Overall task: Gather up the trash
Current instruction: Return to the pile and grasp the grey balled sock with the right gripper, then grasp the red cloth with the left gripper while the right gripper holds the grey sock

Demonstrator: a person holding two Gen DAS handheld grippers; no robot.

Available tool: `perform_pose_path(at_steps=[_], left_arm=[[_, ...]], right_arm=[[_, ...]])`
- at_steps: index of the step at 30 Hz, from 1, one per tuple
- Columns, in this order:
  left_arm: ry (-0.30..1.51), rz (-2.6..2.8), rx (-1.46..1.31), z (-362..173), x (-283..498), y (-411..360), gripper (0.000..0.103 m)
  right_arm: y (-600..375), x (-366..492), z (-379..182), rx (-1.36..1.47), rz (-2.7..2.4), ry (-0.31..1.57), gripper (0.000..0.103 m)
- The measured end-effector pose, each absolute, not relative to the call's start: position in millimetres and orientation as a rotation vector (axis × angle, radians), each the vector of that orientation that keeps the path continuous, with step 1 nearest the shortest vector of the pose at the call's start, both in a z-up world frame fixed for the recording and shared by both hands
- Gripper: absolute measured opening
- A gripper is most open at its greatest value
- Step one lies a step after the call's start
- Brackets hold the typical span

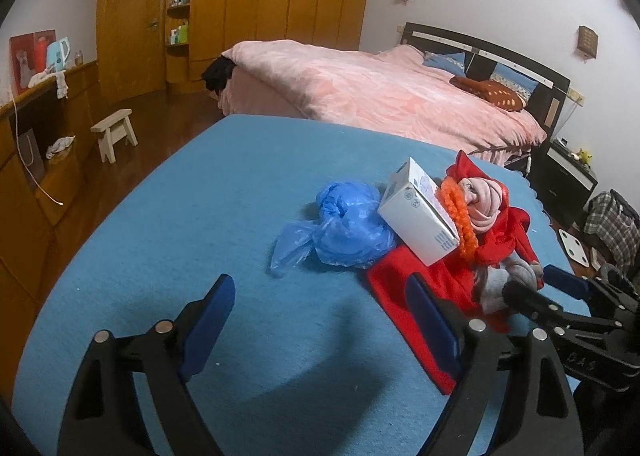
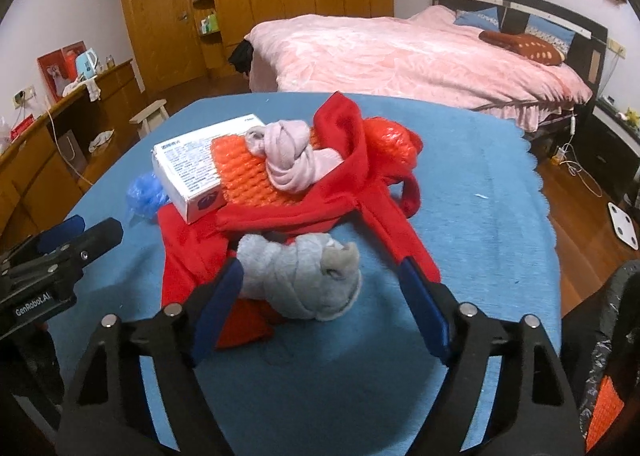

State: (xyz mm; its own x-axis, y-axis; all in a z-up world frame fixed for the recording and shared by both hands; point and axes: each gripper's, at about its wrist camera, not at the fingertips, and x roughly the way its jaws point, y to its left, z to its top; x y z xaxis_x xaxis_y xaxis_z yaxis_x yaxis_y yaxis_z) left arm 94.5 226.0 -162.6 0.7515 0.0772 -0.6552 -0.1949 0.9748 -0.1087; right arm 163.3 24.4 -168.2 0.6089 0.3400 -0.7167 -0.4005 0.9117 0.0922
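Observation:
A heap lies on the blue-covered table. It holds a crumpled blue plastic bag, a white cardboard box, orange bubble wrap, a pink sock roll, a grey sock roll and a red garment. My left gripper is open and empty, just short of the blue bag and the red garment's edge. My right gripper is open, its fingers on either side of the grey sock roll. The box leans on the heap.
A black trash bag with orange wrap inside hangs at the table's right edge. A pink bed stands behind the table, a wooden wardrobe at the back. A small stool and a low cabinet are on the left.

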Motion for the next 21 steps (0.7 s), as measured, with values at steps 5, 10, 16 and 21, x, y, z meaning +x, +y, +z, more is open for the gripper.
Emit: perform_pose_path(at_steps=[5, 10, 16, 21], left_arm=[[0.708, 0.154, -0.175, -162, 95, 226, 0.085], [0.712, 0.149, -0.169, -162, 97, 223, 0.084], [0.726, 0.121, -0.161, -164, 99, 213, 0.082], [0.75, 0.07, -0.147, -168, 108, 194, 0.077]], right_arm=[[31, 164, -173, -0.084, 0.461, 0.844, 0.055], [26, 163, -172, -0.05, 0.473, 0.85, 0.045], [13, 153, -165, -0.042, 0.471, 0.828, 0.043], [-6, 144, -164, -0.033, 0.444, 0.84, 0.043]])
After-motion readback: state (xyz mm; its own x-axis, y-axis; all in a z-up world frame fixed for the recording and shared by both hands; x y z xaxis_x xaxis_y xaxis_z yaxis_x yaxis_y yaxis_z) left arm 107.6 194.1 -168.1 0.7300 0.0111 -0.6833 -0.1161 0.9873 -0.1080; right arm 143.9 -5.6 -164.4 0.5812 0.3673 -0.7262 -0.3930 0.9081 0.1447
